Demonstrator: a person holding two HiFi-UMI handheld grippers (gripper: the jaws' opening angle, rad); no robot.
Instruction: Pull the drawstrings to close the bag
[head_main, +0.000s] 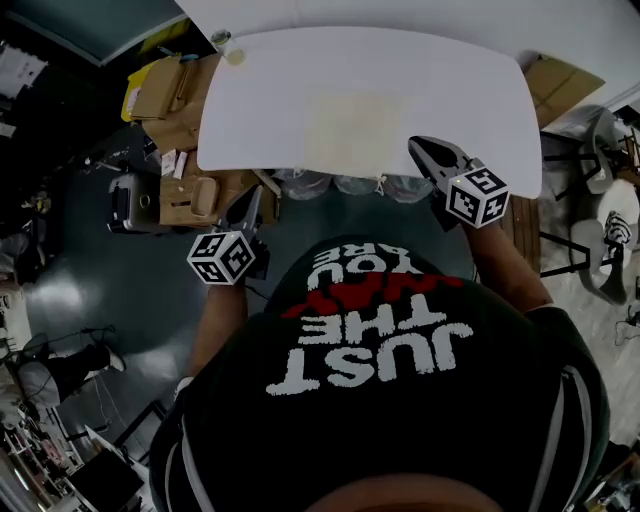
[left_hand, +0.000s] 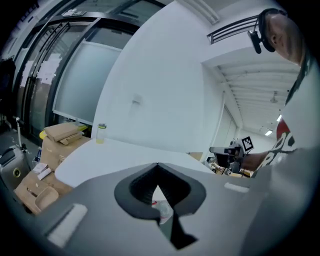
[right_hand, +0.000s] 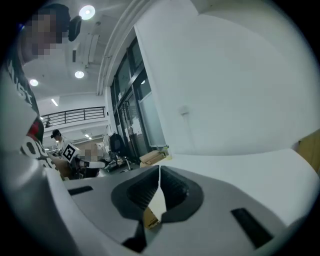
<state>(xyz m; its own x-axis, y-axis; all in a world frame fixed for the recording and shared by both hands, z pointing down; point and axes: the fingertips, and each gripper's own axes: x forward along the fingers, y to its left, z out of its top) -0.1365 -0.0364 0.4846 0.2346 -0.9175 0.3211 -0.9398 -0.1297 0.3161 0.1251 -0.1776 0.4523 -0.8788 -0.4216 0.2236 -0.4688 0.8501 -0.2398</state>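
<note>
- Bag (head_main: 356, 120): a pale, flat cloth shape lying on the white table (head_main: 260, 110), hard to tell from the tabletop. It lies ahead of both grippers and between their lines of reach.
- Its long axis looks to run crosswise, left to right in front of the person. The drawstrings are too faint to make out, so I cannot tell which edge carries them.
- Left gripper (head_main: 252, 200): jaws together with nothing held, as its own view shows (left_hand: 157, 167). It hangs off the table, short of the near edge, and the bag lies ahead of it and off to its right.
- Right gripper (head_main: 422, 150): jaws likewise closed and empty (right_hand: 159, 170). Its tips reach over the near part of the table, and the bag's near right corner lies just beside them, ahead and to the left.
- By my judgement the right gripper is the nearer one. The left must first come forward over the table edge, and both must open before any cord can be taken.
- Small bottle (head_main: 235, 55) stands at the table's far left corner, well beyond the left gripper and clear of the bag.
</note>
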